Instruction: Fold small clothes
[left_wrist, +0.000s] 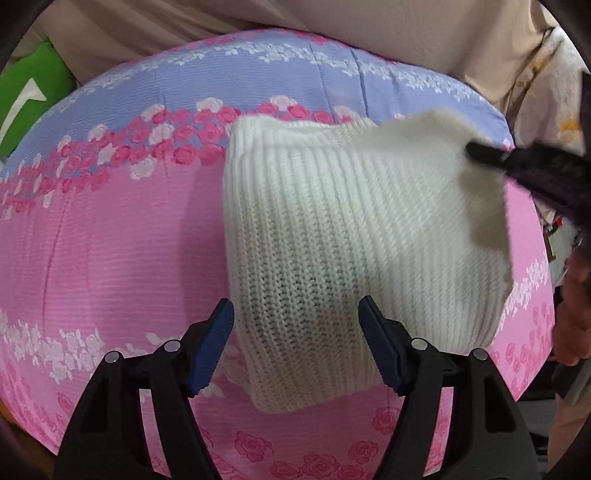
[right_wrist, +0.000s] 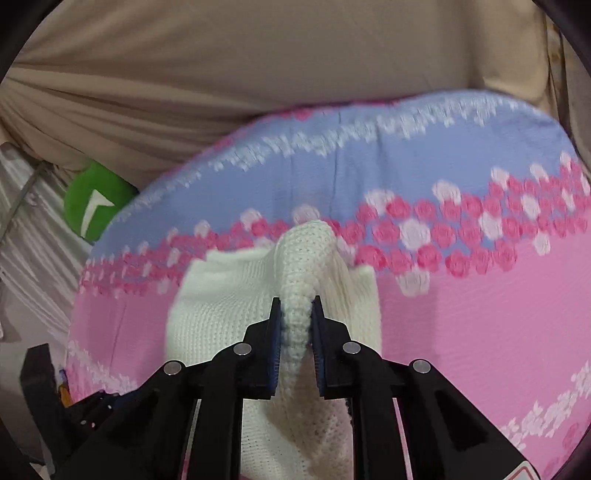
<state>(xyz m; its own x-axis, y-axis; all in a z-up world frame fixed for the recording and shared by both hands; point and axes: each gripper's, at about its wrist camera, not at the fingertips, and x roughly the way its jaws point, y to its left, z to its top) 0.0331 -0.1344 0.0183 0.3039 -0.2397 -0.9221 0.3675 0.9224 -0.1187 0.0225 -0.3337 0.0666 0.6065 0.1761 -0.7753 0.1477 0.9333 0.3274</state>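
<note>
A white ribbed knit garment (left_wrist: 343, 240) lies on a cushion covered in pink and lilac rose-print fabric (left_wrist: 110, 258), toward its right and middle. The right claw (right_wrist: 295, 314) is clenched on a raised ridge of the knit, lifting an edge off the cover. From the left wrist view that same lifted corner shows at the far right, where dark fingers bite into it. The left claw (left_wrist: 295, 332) is released, its blue pads (left_wrist: 208, 347) spread wide on either side of the garment's near part, hovering over it without gripping.

Judging by the shape, the fold is under way and not finished: one flap is raised and looks ready to go across, while the rest lies flat, so laying it down and squaring the piece is probably what remains. Whether any fold is already made cannot be told.

A green object (right_wrist: 98, 201) at the far left carries a white angular mark; no readable writing appears on it or anywhere else. Beige cloth (right_wrist: 258, 74) hangs behind.
</note>
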